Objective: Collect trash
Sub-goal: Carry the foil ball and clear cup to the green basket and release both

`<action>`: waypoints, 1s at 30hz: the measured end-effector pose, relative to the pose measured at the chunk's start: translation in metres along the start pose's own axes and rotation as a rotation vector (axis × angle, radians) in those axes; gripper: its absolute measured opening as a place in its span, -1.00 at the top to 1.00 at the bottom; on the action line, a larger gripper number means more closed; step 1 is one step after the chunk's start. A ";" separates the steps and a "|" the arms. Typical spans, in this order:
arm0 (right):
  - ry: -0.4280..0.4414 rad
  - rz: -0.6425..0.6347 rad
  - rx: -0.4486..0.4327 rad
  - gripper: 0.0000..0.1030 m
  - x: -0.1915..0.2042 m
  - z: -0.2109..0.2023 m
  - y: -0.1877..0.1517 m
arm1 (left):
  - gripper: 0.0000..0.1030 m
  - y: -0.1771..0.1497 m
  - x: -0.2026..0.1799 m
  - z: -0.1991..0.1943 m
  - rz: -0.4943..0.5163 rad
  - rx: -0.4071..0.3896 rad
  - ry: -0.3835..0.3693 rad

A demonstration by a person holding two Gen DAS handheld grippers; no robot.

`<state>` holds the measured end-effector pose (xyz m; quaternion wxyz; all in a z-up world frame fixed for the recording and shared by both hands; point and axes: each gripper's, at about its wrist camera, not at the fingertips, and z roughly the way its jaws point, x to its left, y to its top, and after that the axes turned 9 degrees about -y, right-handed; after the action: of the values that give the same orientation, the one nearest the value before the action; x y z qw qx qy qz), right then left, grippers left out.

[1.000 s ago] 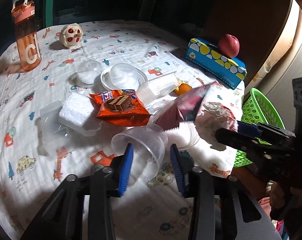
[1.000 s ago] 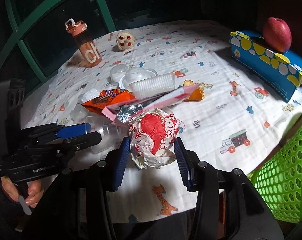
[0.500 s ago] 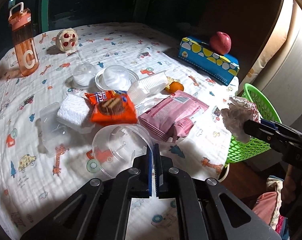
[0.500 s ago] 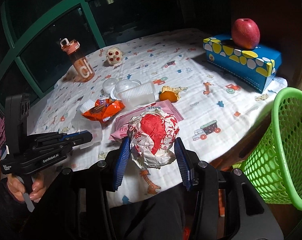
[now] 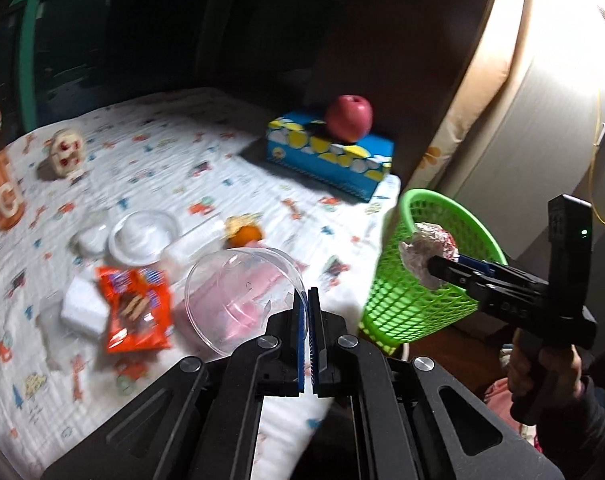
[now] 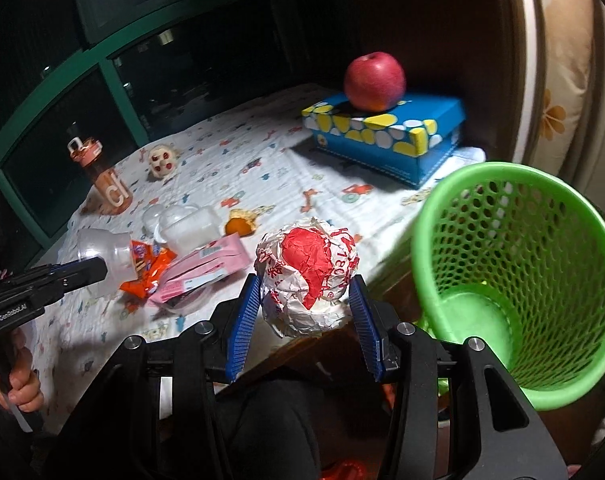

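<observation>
Printed tablecloth, orange bottle, blue box, orange wrapper, pink packet, plastic lids

crinkled paper wrapper ball, glossy clear plastic cup, perforated plastic basket.

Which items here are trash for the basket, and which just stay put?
Trash job: crumpled wrapper ball in right gripper; clear plastic cup in left gripper; orange snack wrapper; pink packet; green basket.

Staying: apple, blue box, orange bottle.
</observation>
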<state>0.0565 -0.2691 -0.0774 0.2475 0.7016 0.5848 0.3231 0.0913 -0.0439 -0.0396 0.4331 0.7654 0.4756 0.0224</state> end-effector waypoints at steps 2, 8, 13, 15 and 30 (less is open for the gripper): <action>-0.043 0.016 -0.009 0.10 -0.015 -0.002 0.000 | 0.96 0.011 -0.014 0.013 0.026 0.011 -0.029; -0.138 0.078 -0.013 0.06 -0.063 -0.005 0.000 | 0.96 0.038 -0.058 0.053 0.106 0.043 -0.111; -0.202 0.123 0.003 0.06 -0.098 -0.001 -0.004 | 0.96 0.057 -0.093 0.084 0.167 0.074 -0.169; -0.215 0.137 0.010 0.06 -0.110 0.000 -0.008 | 0.96 0.063 -0.106 0.096 0.184 0.085 -0.194; -0.287 0.249 -0.017 -0.25 -0.167 -0.029 -0.035 | 0.96 0.078 -0.171 0.201 0.230 0.254 -0.321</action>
<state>-0.0063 -0.4270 -0.1111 0.2925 0.8053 0.4494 0.2530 0.1431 -0.3144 -0.0469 0.3981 0.8566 0.3091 -0.1104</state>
